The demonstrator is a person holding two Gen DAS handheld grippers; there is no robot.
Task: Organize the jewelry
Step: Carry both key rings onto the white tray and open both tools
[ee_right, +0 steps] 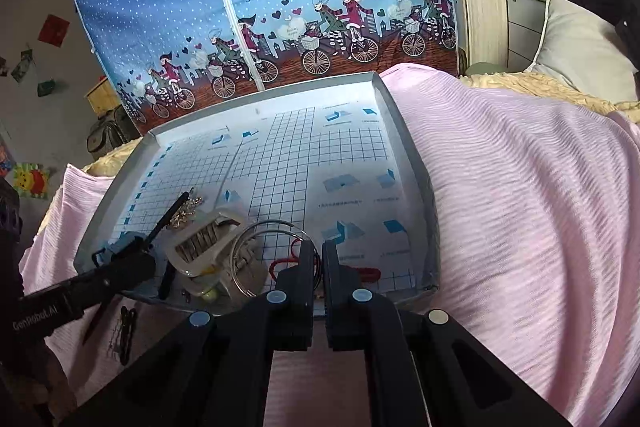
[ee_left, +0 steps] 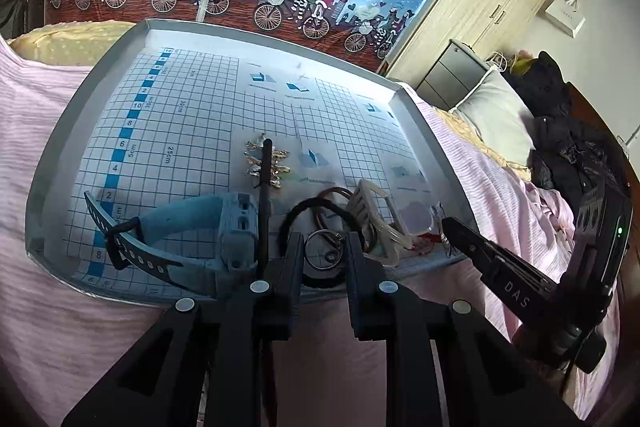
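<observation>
The left gripper is parted, empty, over a metal ring; the right gripper is nearly closed on a wire hoop in the tray.

Pink bedspread, blue bicycle-print wardrobe

1. The left tongs are matte black plastic, with two flat, blocky fingers squared at the tips.
2. Behind the fingers, black angled link arms spread outward, each pinned with a round silver rivet.
3. The right tongs have the same black build and silver rivets.
4. From the left wrist view, the right tongs' side carries pale lettering "DAS" and a small green light on the housing.
5. From the right wrist view, the left tongs' body reads "GenRobot.AI" in white.
</observation>
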